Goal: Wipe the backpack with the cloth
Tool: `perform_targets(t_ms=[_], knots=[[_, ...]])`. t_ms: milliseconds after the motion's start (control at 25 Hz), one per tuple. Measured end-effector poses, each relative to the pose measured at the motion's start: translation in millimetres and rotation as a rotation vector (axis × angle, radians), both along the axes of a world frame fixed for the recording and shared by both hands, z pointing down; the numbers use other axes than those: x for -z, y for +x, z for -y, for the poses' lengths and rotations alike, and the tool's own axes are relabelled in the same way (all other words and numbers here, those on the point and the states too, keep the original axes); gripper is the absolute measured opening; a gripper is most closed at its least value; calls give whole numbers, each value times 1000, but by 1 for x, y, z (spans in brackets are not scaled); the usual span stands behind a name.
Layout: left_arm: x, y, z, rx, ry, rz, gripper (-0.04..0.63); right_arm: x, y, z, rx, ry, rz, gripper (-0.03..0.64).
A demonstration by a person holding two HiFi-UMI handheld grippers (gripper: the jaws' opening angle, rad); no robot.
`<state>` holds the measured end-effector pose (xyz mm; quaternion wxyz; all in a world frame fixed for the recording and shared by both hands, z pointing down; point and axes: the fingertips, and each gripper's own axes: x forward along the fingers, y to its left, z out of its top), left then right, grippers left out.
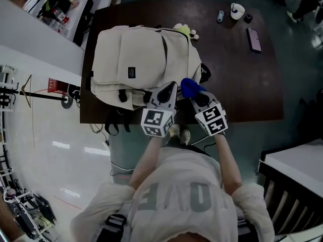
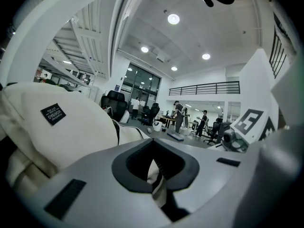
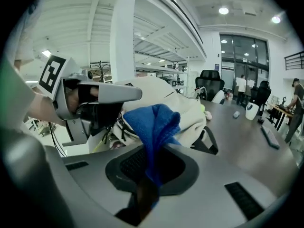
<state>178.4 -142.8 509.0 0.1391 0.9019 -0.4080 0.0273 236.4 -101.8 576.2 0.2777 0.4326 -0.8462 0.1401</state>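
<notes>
We hold the left gripper [image 1: 168,92] with its jaws pinched together on a fold of cream fabric at the near edge of the backpack [image 1: 141,59]. The backpack lies flat on the dark table [image 1: 237,84], just ahead of both grippers. Close on its right, our right gripper [image 1: 197,98] is clamped on the blue cloth [image 1: 187,86], which bunches up out of the jaws beside the backpack's near corner. A phone [image 1: 254,39] lies well beyond the right gripper.
</notes>
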Motion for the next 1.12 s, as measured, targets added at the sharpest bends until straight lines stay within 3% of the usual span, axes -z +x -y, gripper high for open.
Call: perform_targets(t_ms=[240,520,840,1120], knots=[[-3,-11,-2,36,-9,-3,5,-6,-33,-15,60,-37,70,43],[5,-23,0,80,10,-3,5,5,-30,-16,67,-22,126,43],[56,-47,36,177,98,-14,5,82,24,39,49,193,219,43],[81,-68,105,288,119,-14,5,136,42,166,125,368,154,43]])
